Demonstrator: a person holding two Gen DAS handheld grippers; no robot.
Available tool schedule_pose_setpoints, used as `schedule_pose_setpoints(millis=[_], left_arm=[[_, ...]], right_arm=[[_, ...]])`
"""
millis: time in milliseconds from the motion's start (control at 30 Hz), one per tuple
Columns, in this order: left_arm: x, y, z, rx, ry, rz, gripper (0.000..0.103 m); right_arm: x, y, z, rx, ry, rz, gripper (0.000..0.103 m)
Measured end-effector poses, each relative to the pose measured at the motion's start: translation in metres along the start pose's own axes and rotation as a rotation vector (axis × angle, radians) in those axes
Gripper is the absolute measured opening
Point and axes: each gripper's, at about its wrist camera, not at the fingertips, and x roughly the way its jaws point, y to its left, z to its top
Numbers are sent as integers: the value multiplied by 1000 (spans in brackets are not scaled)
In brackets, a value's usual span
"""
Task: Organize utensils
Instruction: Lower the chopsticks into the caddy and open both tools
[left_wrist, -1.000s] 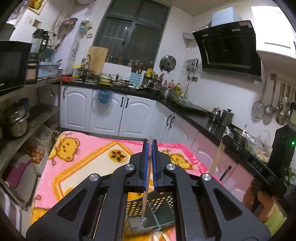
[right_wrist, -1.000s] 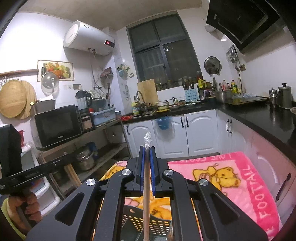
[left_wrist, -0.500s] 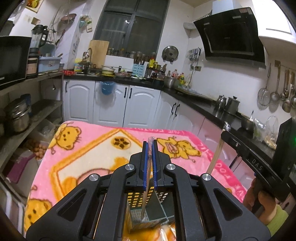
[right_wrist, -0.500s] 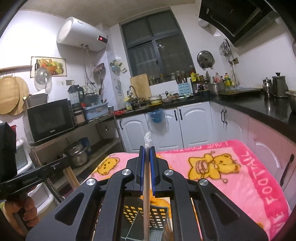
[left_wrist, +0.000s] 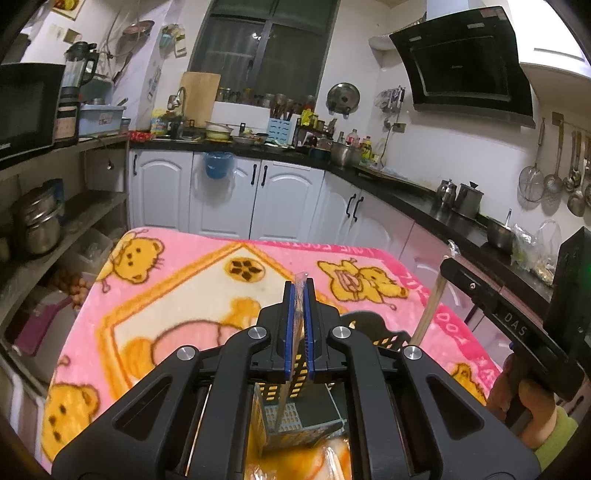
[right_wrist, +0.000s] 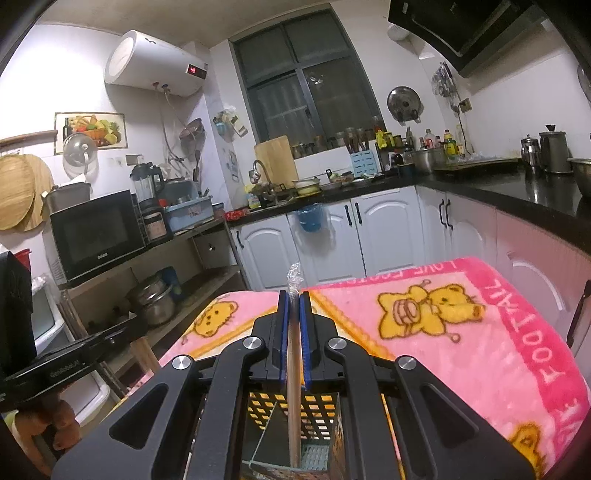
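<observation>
My left gripper (left_wrist: 299, 291) is shut on a thin wooden chopstick (left_wrist: 284, 398) whose top is wrapped in clear plastic. Its lower end reaches down into a black perforated utensil holder (left_wrist: 391, 338) right under the gripper. My right gripper (right_wrist: 294, 295) is likewise shut on a wooden chopstick (right_wrist: 293, 406), and that tip stands inside a compartment of the same holder (right_wrist: 321, 417). In the left wrist view the right gripper (left_wrist: 448, 264) shows at the right with its chopstick (left_wrist: 428, 317) slanting down. A hand (left_wrist: 524, 402) holds it.
The holder stands on a pink blanket with yellow bears (left_wrist: 192, 280) that covers the table. An open shelf with pots (left_wrist: 37, 225) and a microwave (right_wrist: 96, 232) lies to the left. White cupboards (left_wrist: 280, 203) stand behind, and a black counter (right_wrist: 517, 192) runs along the right.
Both grippers have sunk toward the table with their chopsticks. The holder now sits closer under them and the chopstick ends reach deeper into it. Both grips stay shut.
</observation>
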Motion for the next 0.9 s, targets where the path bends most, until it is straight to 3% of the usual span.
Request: schedule_pose_setpoints(millis=[267,400,700,900], left_arm=[[-1,2,-4,-9,2,9,2],[-4,6,-7,-21,4,21,14],[-12,14,-12,-51,6,45,33],[-21,17,-14,-62,3,54,35]], right_arm=[[-6,-7,-4,20,49,-13,8],[-12,-10,-8,27,65,-24,18],[-25,-17,-12,42,96,-48,29],[-31,-19,-19,36,145,-61,36]])
